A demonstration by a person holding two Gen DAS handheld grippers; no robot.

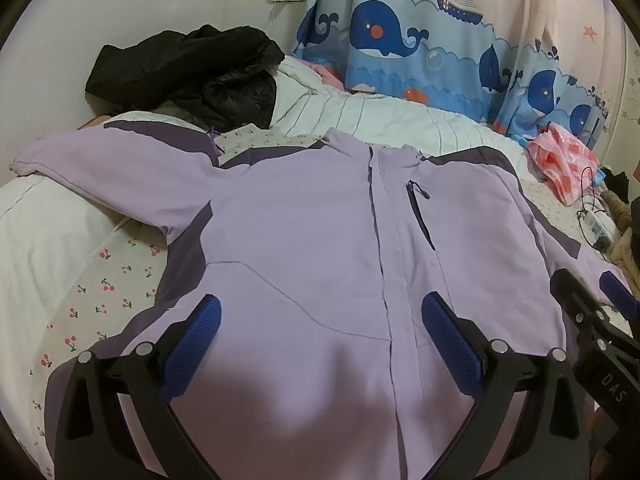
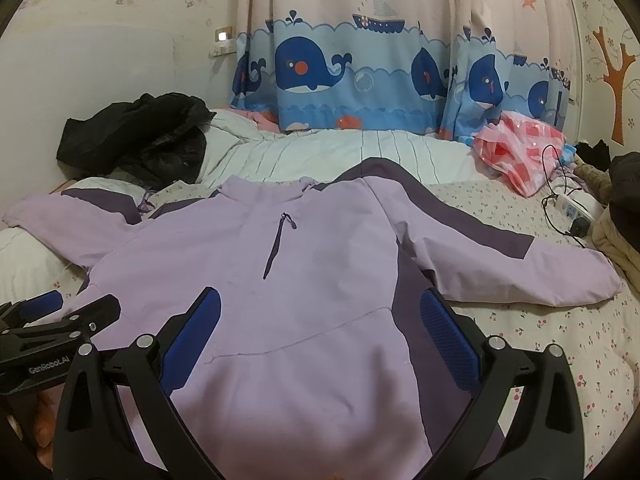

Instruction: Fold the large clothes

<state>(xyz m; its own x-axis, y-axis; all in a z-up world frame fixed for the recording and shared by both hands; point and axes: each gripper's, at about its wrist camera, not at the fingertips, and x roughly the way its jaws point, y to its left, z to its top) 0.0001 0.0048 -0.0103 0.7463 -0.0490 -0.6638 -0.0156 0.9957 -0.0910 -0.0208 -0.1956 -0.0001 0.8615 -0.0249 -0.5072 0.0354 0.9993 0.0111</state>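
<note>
A lilac jacket (image 1: 304, 240) with dark purple panels lies flat, front up, on the bed, both sleeves spread out; it also shows in the right wrist view (image 2: 304, 264). My left gripper (image 1: 320, 320) is open and empty above the jacket's lower front. My right gripper (image 2: 320, 316) is open and empty above the jacket's lower right side. The right gripper shows at the right edge of the left wrist view (image 1: 588, 292), and the left gripper shows at the left edge of the right wrist view (image 2: 68, 308). The right sleeve (image 2: 540, 276) lies out to the right.
A black jacket (image 1: 188, 68) is heaped at the back left of the bed. A pink plastic bag (image 2: 520, 148) and a power strip with cables (image 2: 572, 212) lie at the right. A whale-print curtain (image 2: 360, 76) hangs behind. The sheet (image 2: 560, 352) has a cherry print.
</note>
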